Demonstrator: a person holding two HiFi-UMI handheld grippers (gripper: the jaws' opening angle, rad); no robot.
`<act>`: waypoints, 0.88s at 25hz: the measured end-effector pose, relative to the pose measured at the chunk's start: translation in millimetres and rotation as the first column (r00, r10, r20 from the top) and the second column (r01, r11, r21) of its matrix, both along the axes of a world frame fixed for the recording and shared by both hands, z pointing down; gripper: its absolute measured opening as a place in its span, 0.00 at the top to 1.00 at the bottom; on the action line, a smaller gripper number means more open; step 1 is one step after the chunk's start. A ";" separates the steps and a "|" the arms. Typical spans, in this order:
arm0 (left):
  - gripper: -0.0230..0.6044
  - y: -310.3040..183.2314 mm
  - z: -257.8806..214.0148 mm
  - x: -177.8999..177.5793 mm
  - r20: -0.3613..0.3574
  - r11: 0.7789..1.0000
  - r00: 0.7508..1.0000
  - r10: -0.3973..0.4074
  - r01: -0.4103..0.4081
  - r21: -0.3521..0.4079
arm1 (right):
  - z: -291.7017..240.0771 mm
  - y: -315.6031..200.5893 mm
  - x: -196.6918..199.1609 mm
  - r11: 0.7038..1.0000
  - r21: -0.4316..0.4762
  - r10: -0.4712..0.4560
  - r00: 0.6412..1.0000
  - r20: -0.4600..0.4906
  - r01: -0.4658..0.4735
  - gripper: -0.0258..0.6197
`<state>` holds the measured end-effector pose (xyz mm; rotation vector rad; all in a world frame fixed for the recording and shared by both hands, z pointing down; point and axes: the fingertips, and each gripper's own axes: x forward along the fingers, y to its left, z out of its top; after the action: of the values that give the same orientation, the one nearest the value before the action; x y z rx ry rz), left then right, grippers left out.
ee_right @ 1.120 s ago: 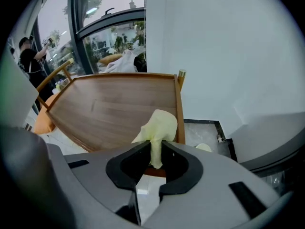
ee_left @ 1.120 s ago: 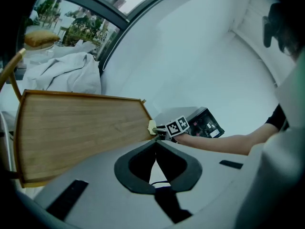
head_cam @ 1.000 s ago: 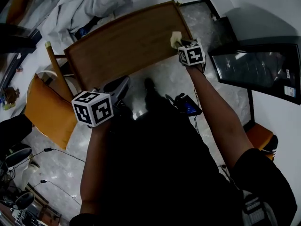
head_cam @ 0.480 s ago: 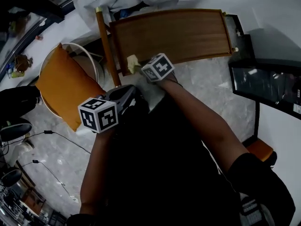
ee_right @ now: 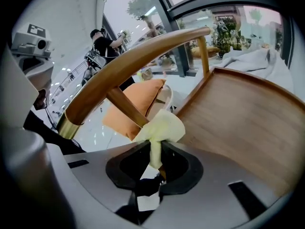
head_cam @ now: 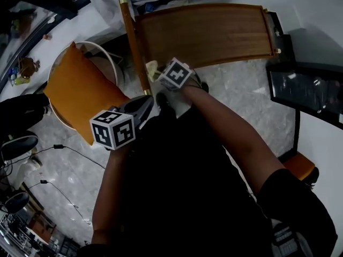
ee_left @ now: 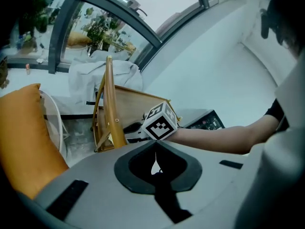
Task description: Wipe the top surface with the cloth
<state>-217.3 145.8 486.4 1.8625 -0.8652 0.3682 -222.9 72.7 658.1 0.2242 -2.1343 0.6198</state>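
Head view: right gripper (head_cam: 159,75), clamped on yellow cloth (head_cam: 152,68), now at left end of wooden top (head_cam: 209,33), swept from its right end; one pass seemingly complete. Left gripper (head_cam: 140,108): jaws together, empty.

A studio-like hall was suggested by tall slanted dark-framed glass windows (ee_left: 143,4), a polished grey marble floor (head_cam: 236,90), trailing black cables (head_cam: 59,147) and a black flat screen (head_cam: 305,95).

No legible text anywhere.
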 end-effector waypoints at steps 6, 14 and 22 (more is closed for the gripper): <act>0.94 -10.4 -5.3 40.8 -0.020 0.997 0.997 0.081 -0.080 0.019 | -2.5 -11.2 39.4 0.998 -0.018 0.057 0.998 -0.011 -0.057 0.85; 0.94 -34.9 -4.6 130.4 -0.038 0.991 0.991 0.130 -0.130 0.007 | -6.2 -42.2 159.7 0.989 -0.007 0.146 0.989 -0.035 -0.146 0.85; 0.94 -73.7 -11.9 242.4 -0.032 0.975 0.975 0.220 -0.220 0.016 | -12.5 -83.3 287.4 0.969 -0.001 0.247 0.968 -0.036 -0.247 0.84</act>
<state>25.1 72.2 474.6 1.9768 -0.6405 0.4676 64.4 -10.5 645.5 0.5002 -2.0868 0.7591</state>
